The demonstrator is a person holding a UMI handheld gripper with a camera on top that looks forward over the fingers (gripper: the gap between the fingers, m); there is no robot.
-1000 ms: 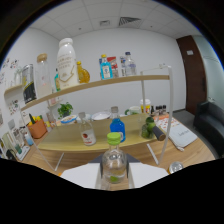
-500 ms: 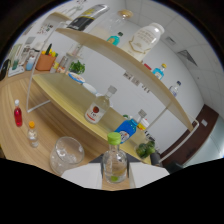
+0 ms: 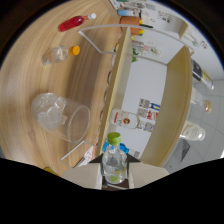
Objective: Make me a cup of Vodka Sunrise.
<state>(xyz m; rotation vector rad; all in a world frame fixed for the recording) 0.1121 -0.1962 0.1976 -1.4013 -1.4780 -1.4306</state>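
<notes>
Noted, furthest left, a clear glass (image 3: 60,117) with ice in it on the wooden counter (image 3: 30,75), its open mouth turned toward the shelf side. Appeared rolled on its side only because the whole view was turned, with the counter running upright. Beyond the glass, spotted a small clear bottle with an orange cap (image 3: 57,54), and farther still a red bottle (image 3: 74,22), both well apart from the jaws.

Saw next the edge of a wooden shelf board (image 3: 117,85) running away from the gripper.

Found the gripper (image 3: 114,175) clamped narrow, both fingers (image 3: 85,177) pressing the sides of a small green-capped bottle (image 3: 114,160), carried clear of the counter. Sat just beside the glass rim, not over it. Looked to have the green cap on.

To the right, just past it, made out a white-labelled bottle with a red band (image 3: 125,120) on the shelf.

Judged the step in hand as tipping the held bottle toward the glass. To do it well:
- Needed the neck brought over the glass mouth before rolling further.
- Needed the squeeze kept firm, given smooth plastic and a sideways load.
- Needed the cap checked first; could not tell whether it had a pouring spout.
- Called for a slow, small pour.
</notes>
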